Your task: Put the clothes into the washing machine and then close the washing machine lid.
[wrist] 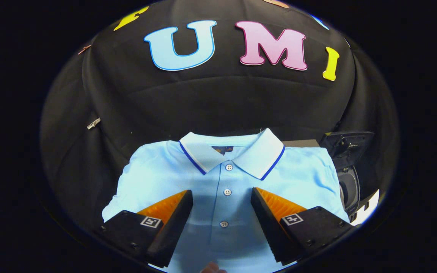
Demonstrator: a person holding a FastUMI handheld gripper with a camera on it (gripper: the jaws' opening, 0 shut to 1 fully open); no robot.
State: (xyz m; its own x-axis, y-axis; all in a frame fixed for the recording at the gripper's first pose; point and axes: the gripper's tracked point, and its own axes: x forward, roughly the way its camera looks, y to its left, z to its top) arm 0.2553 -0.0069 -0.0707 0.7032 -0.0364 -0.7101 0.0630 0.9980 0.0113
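Observation:
A light blue polo shirt with a white, blue-edged collar lies flat and folded beneath my gripper. The gripper is open, its two fingers spread to either side of the button placket, above the shirt's chest. Nothing sits between the fingers but the cloth below. To the right, past the shirt's shoulder, stands a dark washing machine with its round opening partly visible and its lid raised.
Black cloth walls close in the booth behind and to both sides. A small metal clip hangs on the left wall. A bit of a hand shows at the shirt's near edge.

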